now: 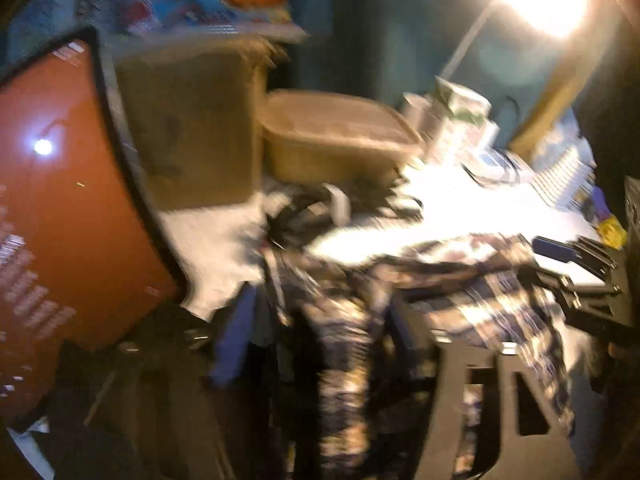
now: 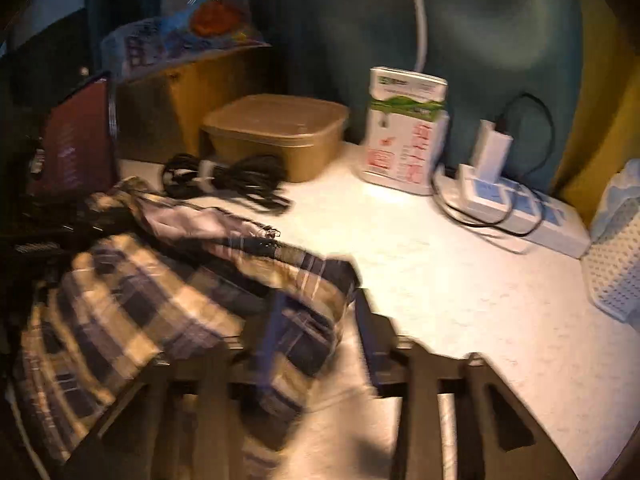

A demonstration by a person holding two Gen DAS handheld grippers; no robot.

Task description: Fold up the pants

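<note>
The plaid pants (image 2: pixel 168 300) lie bunched on the white table (image 2: pixel 460 280), at the left in the right wrist view. My right gripper (image 2: pixel 316 336) has its fingers around the pants' right edge with cloth between them. In the blurred left wrist view the pants (image 1: pixel 460 292) drape across my left gripper (image 1: pixel 324 332), and cloth hangs down between its fingers. The right gripper (image 1: pixel 576 276) shows at the right edge of that view, on the pants' far end.
A brown lidded container (image 2: pixel 276 132), a coiled black cable (image 2: pixel 228 180), a white carton (image 2: pixel 404 128), a power strip with a charger (image 2: pixel 516 208) and a white basket (image 2: pixel 616 264) stand along the back. A red screen (image 1: pixel 68 200) stands at the left.
</note>
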